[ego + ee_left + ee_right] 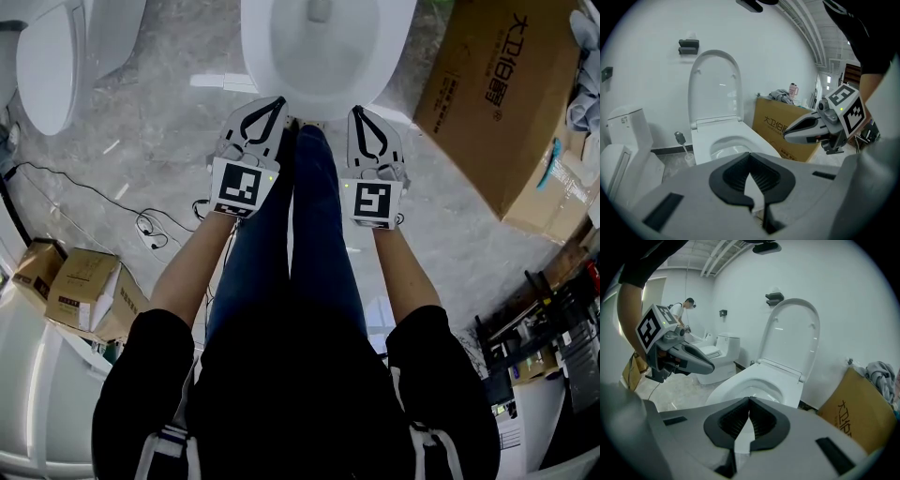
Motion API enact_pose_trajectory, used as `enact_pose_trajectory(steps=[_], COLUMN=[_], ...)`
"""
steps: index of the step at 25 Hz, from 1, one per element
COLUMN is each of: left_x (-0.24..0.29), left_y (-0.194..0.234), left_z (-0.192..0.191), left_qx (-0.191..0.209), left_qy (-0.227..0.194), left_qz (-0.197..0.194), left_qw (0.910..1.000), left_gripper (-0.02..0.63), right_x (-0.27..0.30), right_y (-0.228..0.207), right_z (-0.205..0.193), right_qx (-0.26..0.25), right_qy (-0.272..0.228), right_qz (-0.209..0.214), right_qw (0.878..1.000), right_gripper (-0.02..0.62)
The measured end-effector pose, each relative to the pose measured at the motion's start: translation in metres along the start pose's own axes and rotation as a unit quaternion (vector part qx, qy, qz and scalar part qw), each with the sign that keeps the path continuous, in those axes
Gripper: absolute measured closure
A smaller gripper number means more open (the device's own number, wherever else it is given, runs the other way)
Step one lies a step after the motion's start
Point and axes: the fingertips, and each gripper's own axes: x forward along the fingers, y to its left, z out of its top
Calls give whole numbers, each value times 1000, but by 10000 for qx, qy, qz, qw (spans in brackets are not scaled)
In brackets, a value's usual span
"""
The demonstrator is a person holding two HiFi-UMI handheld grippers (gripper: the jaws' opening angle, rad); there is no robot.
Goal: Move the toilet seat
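A white toilet (323, 56) stands right in front of me, its bowl (726, 146) uncovered. Its seat and lid (715, 86) stand upright against the wall, and the same raised seat and lid (792, 333) show in the right gripper view; I cannot tell one from the other. Both grippers hang side by side just short of the bowl's front rim, touching nothing. My left gripper (277, 103) is shut and empty, its jaws (750, 161) meeting at the tips. My right gripper (357, 112) is also shut and empty, with its jaws (749, 408) closed over the bowl (750, 390).
A large cardboard box (497, 94) leans right of the toilet. Another toilet (52, 66) stands at the left, with a toilet brush (682, 140) between them. Small boxes (84, 291) and a cable (94, 197) lie on the floor at left. A person (679, 310) stands far off.
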Motion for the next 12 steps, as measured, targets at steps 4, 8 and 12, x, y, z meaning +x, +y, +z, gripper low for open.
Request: enact_pose_trajectory(steps=[4, 8, 12], left_x=[4, 8, 10], left_y=[-1, -4, -7], left_z=[-14, -29, -41], left_qx=[44, 40, 65], left_qy=[155, 331, 450], left_qz=[-44, -79, -132], left_qw=[9999, 9994, 9989], left_gripper=[598, 598, 598], right_x=[6, 11, 16], right_y=[6, 7, 8], right_z=[-13, -23, -37], right_qx=[-41, -206, -285], right_qy=[116, 106, 184], right_qz=[79, 118, 130], right_qw=[9999, 9997, 9993], right_gripper=[572, 572, 572])
